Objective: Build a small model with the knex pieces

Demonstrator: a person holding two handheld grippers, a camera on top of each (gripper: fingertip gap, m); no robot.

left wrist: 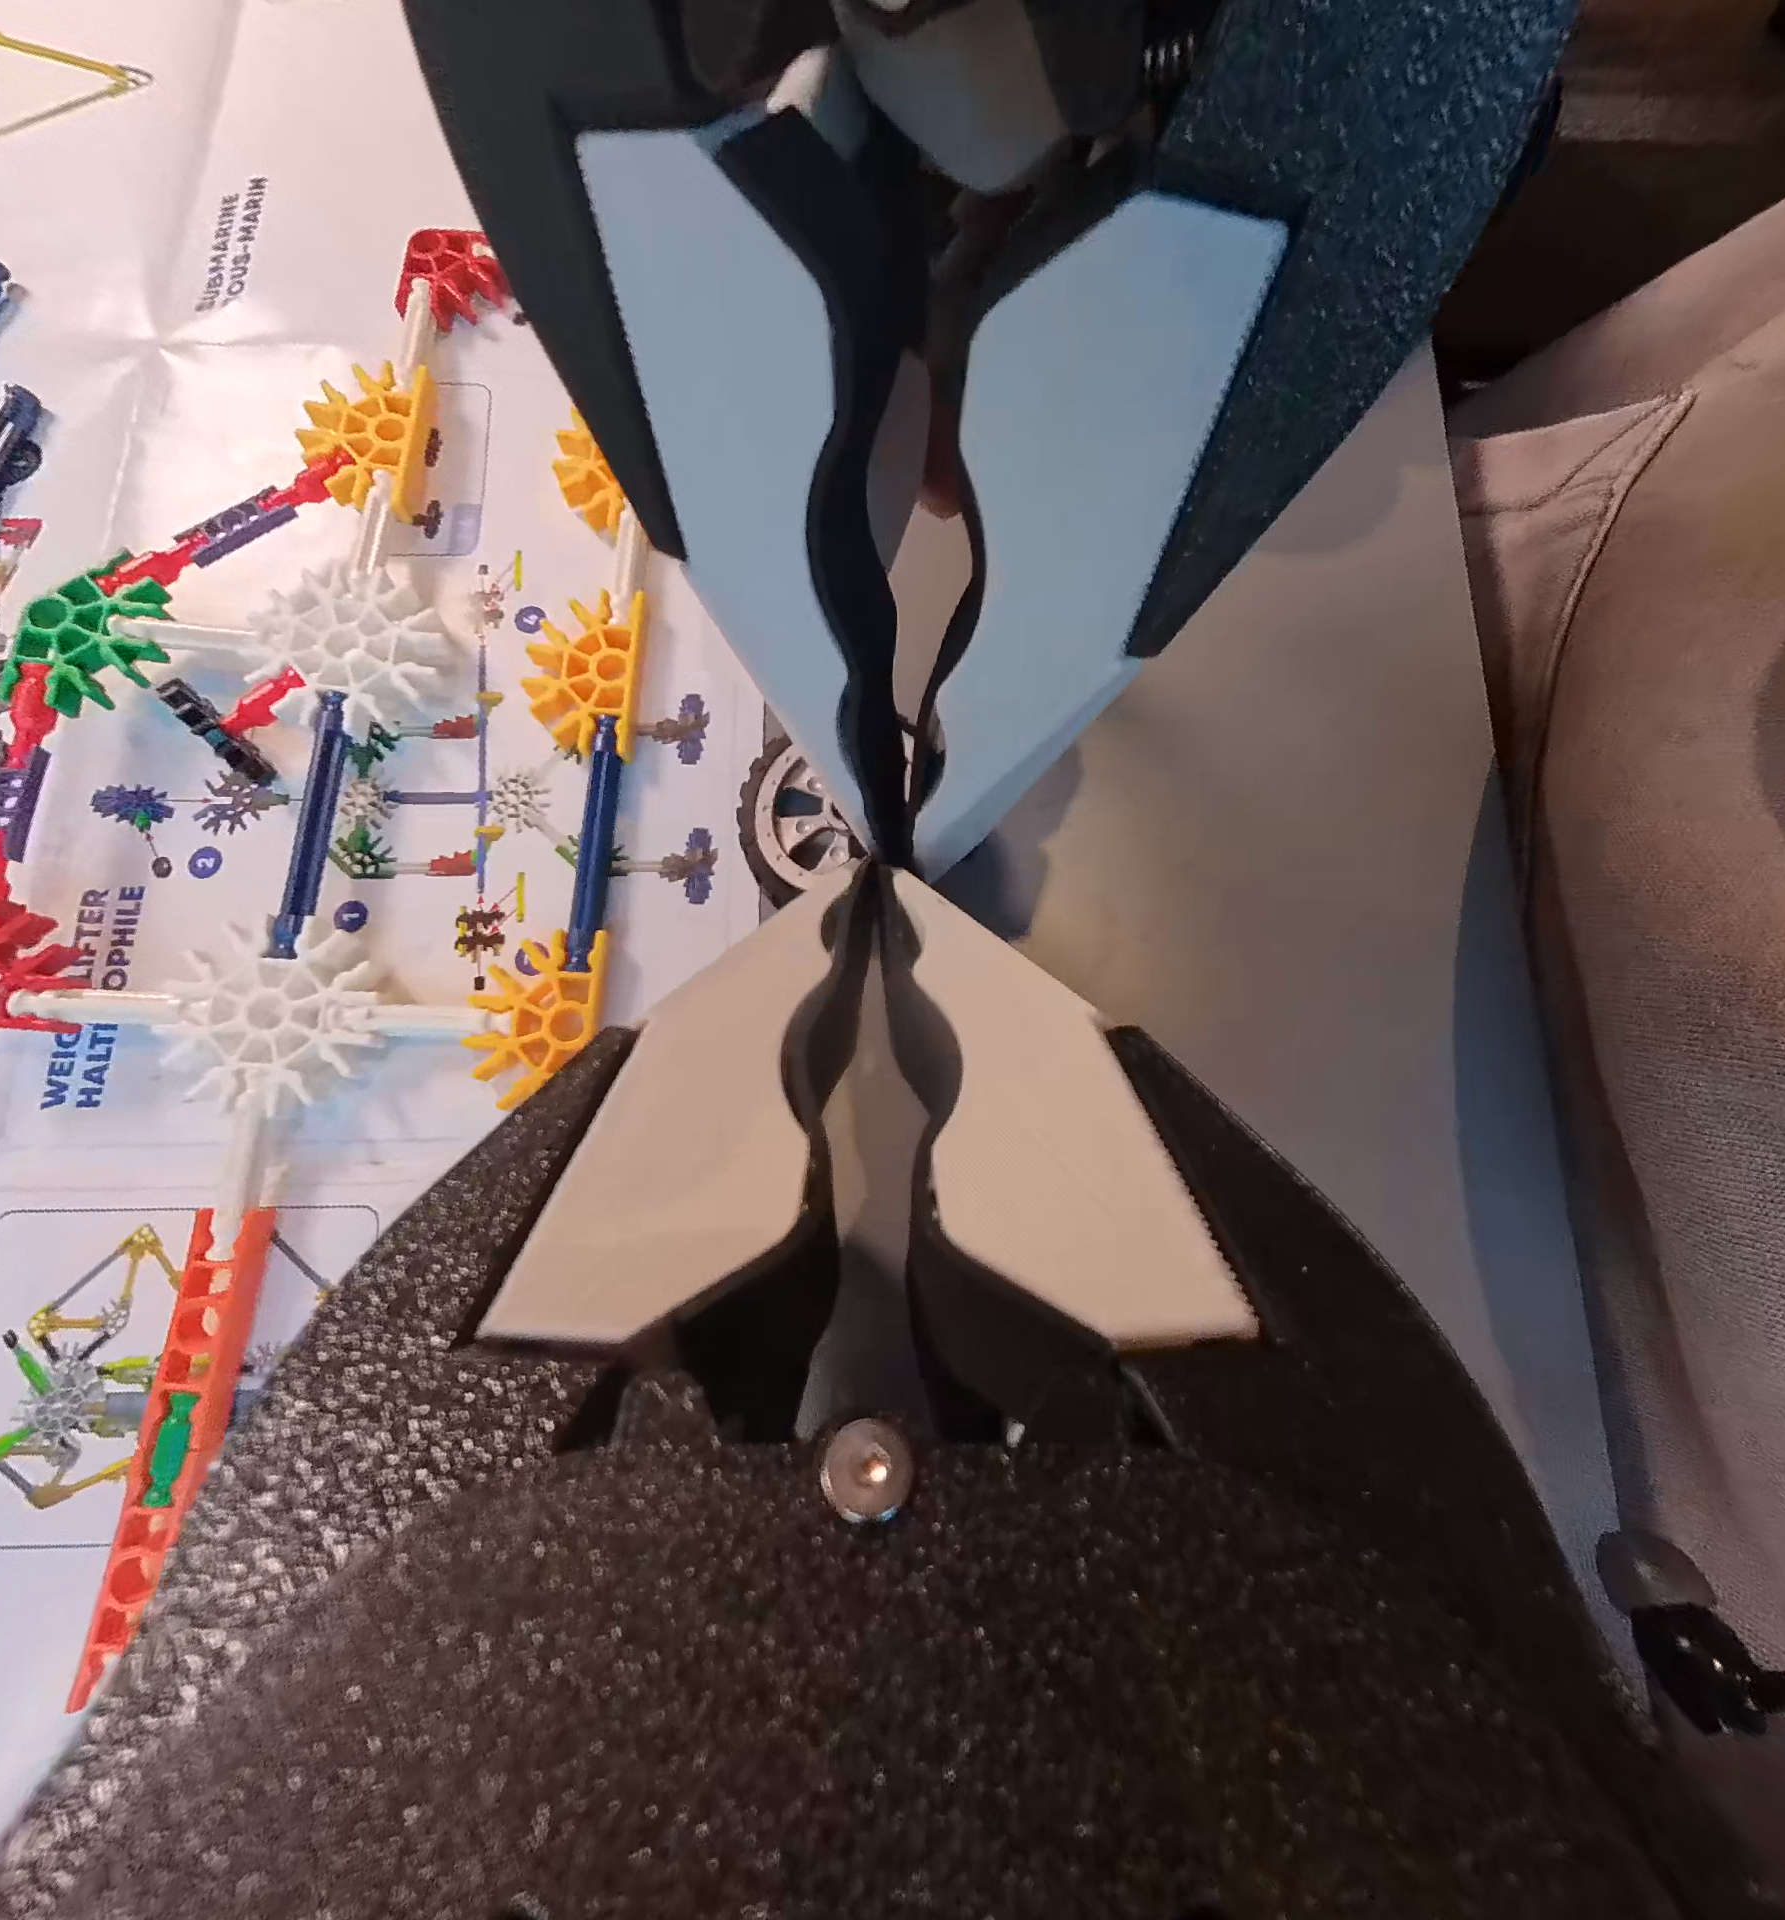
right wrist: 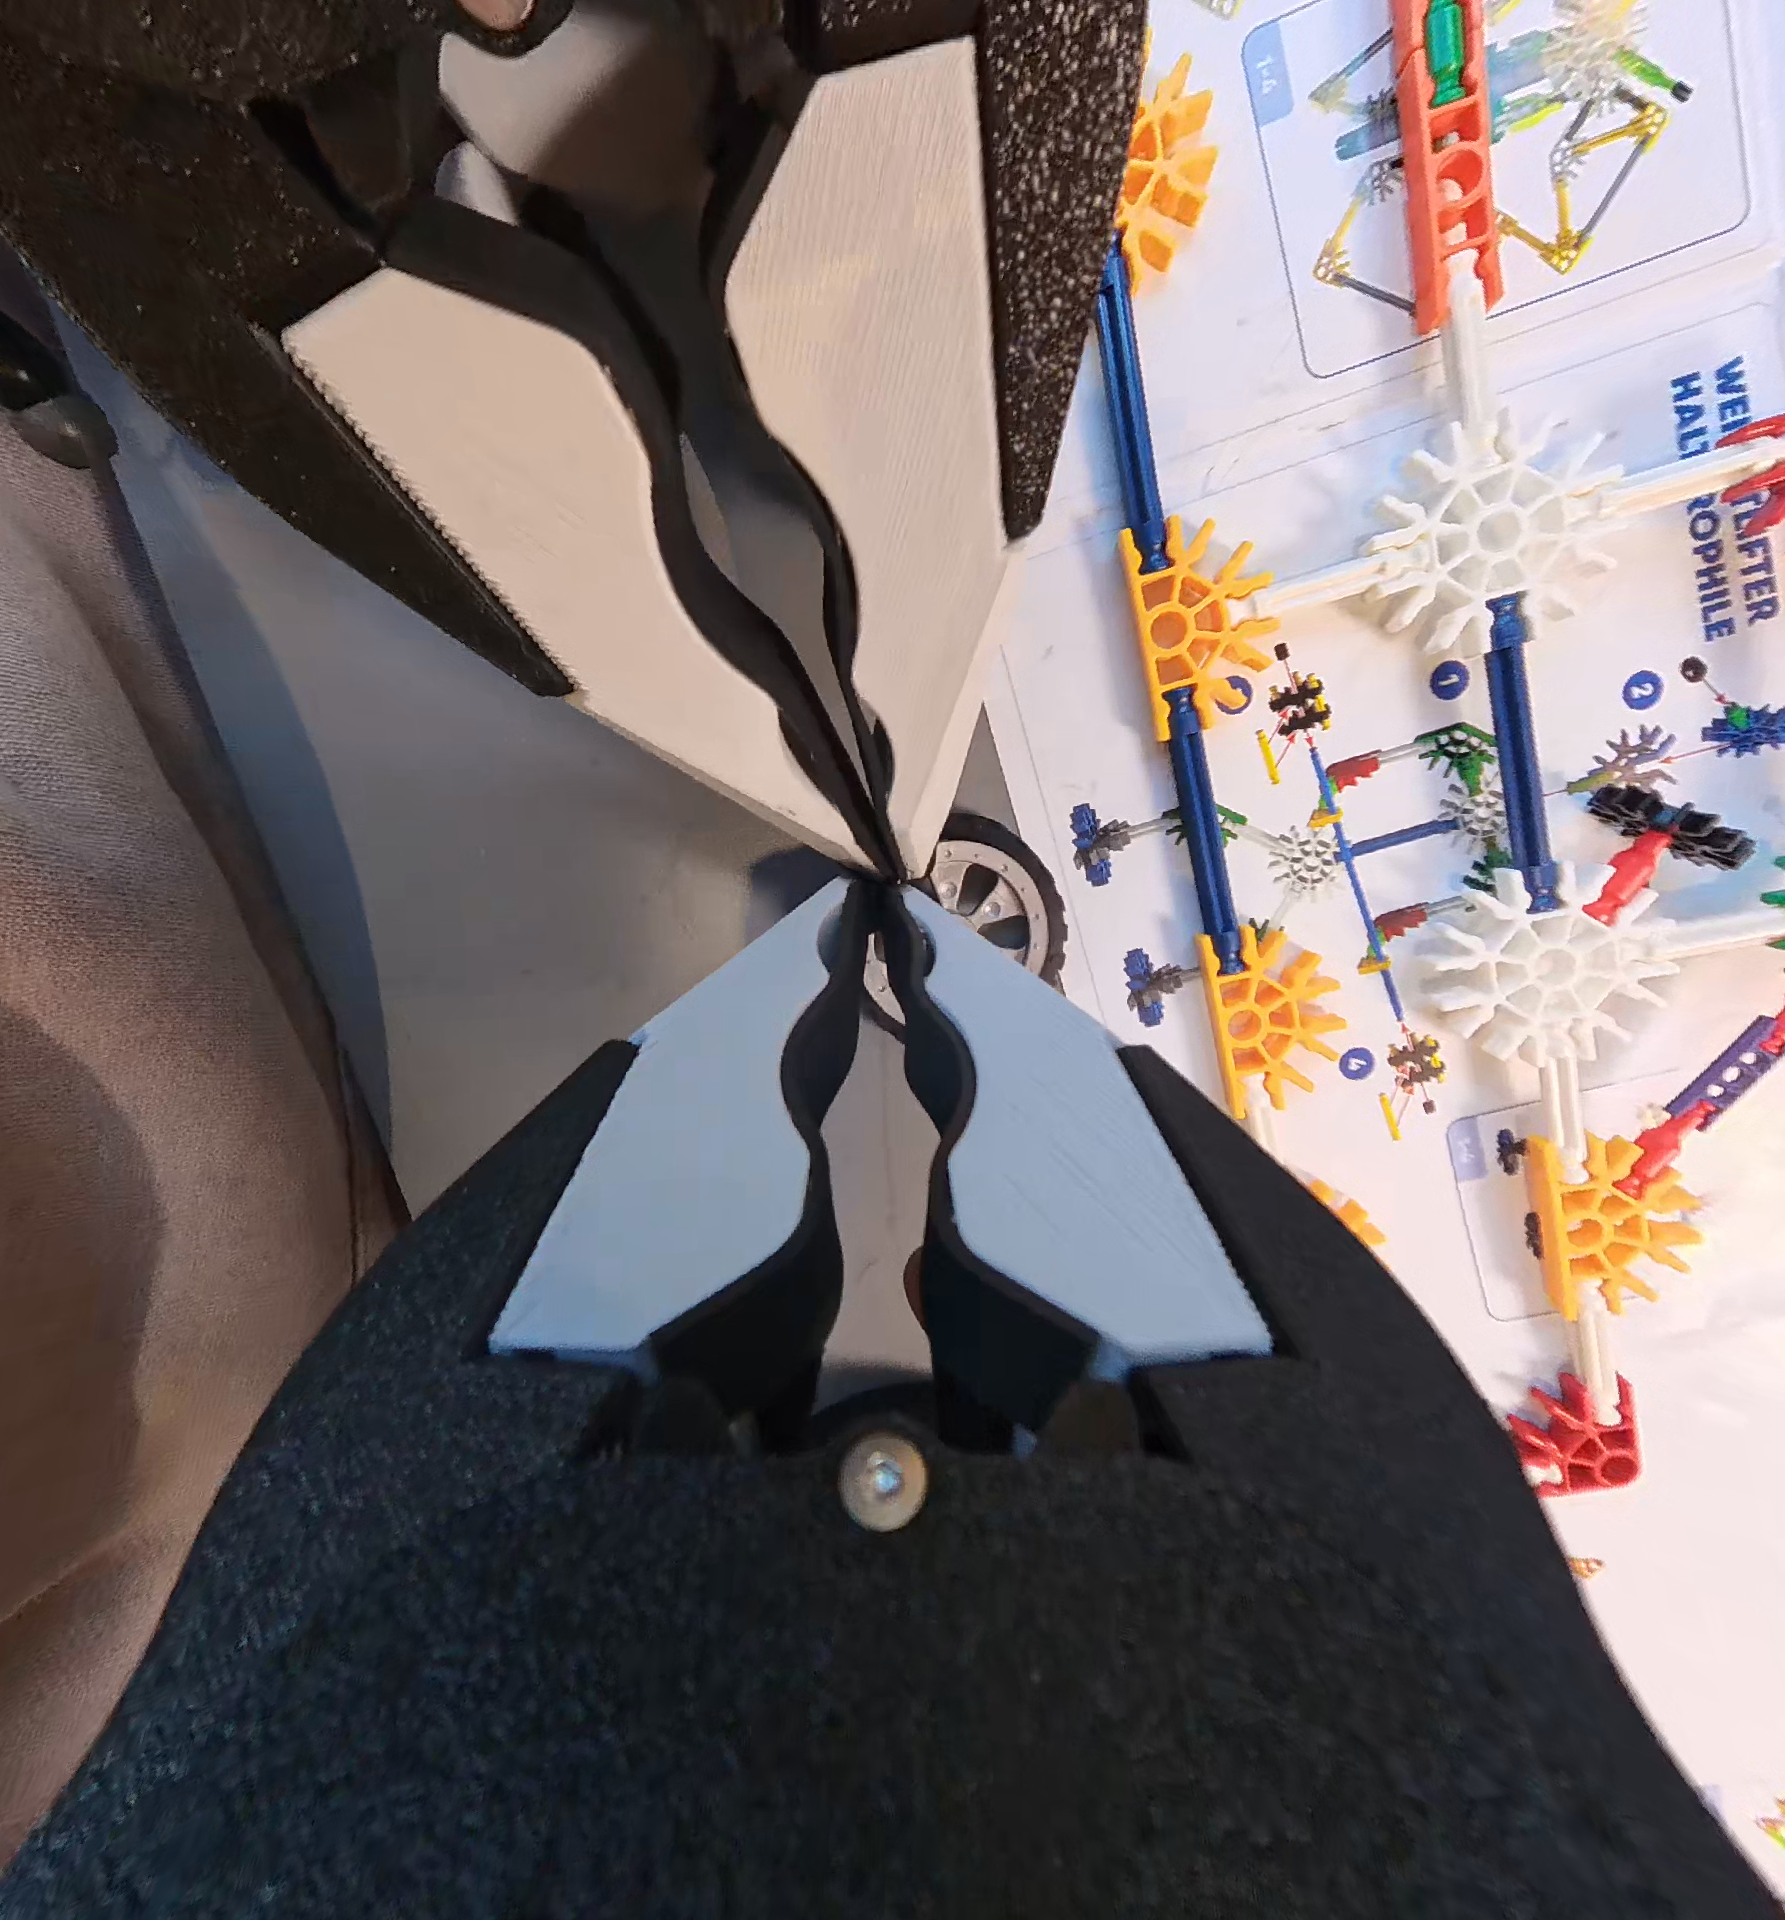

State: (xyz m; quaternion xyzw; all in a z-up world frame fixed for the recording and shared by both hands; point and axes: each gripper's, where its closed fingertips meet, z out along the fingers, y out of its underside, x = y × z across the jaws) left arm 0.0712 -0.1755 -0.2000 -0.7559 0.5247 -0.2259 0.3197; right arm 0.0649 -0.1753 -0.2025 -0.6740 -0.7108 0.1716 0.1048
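Note:
My left gripper (left wrist: 880,899) is shut and empty, coming in from the bottom of the left wrist view. My right gripper (left wrist: 893,831) comes in from the top, also shut, and the two meet tip to tip. The right wrist view shows the same meeting, with my right gripper (right wrist: 872,904) below and my left gripper (right wrist: 883,852) above. A small black toy wheel with a silver hub (left wrist: 800,831) (right wrist: 1002,904) lies on the surface just behind the tips, partly hidden. A rod-and-connector toy model (left wrist: 348,634) (right wrist: 1490,530) lies flat beside the grippers.
The model lies on a white printed instruction sheet (left wrist: 192,260) (right wrist: 1698,1558). It has white, yellow, red and green connectors, blue rods and an orange strip (left wrist: 192,1403). The grey tabletop (left wrist: 1283,831) ends at beige fabric (left wrist: 1646,935) (right wrist: 88,1039). My two grippers' fingertips are within a few centimetres of each other.

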